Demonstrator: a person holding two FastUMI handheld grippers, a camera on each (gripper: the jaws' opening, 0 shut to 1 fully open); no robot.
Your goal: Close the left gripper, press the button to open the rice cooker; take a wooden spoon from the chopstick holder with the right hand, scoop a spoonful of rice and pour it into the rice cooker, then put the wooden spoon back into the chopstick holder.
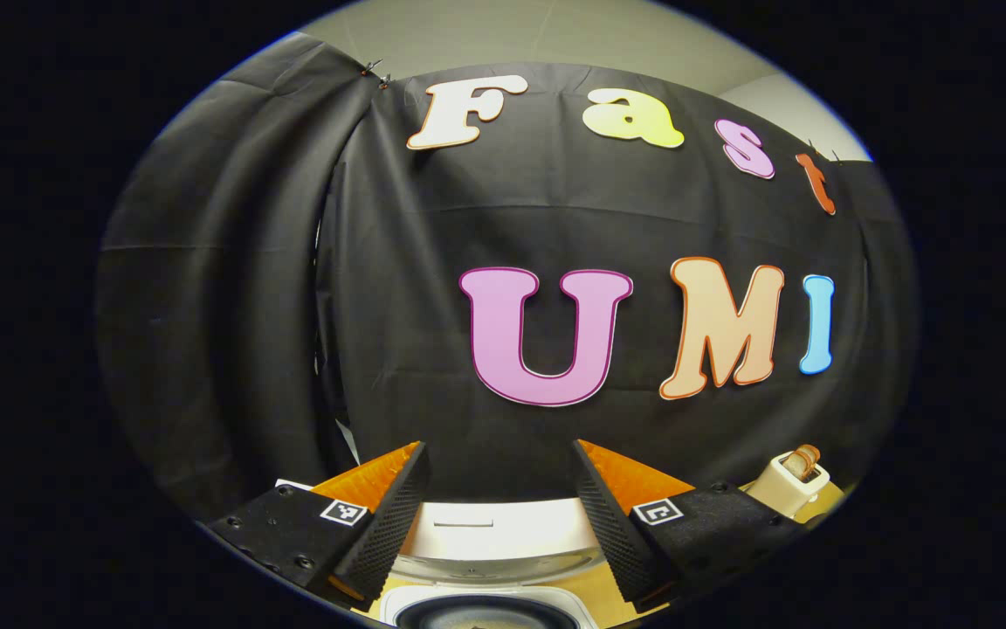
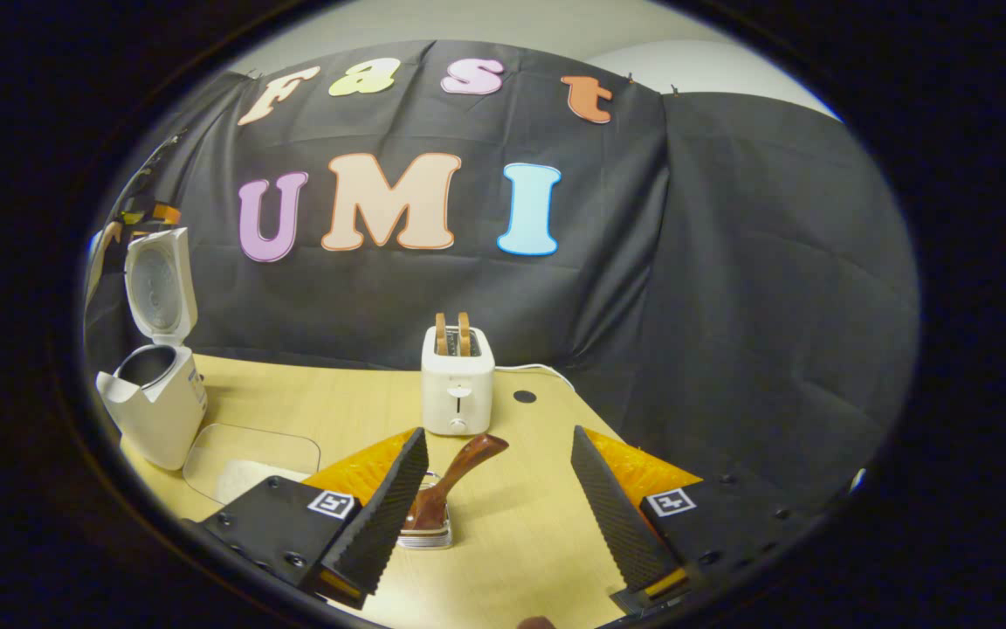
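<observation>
In the right gripper view the white rice cooker [image 2: 158, 406] stands at the far left of the table with its lid [image 2: 158, 284] raised upright. A brown wooden spoon [image 2: 459, 472] leans out of a small clear holder [image 2: 426, 531] just ahead of my right gripper [image 2: 497, 432], which is open and holds nothing. The holder is partly hidden by one of its fingers [image 2: 381, 515]. My left gripper [image 1: 499, 445] is open just above the cooker; the white lid [image 1: 494, 528] and the rim of the pot [image 1: 485, 607] show below its fingers.
A white toaster [image 2: 458, 380] with two slices in it stands mid-table; its top [image 1: 789, 479] also shows in the left gripper view. A clear shallow tray [image 2: 245, 459] with white rice lies beside the cooker. The wooden table [image 2: 520, 524] ends at the black cloth wall.
</observation>
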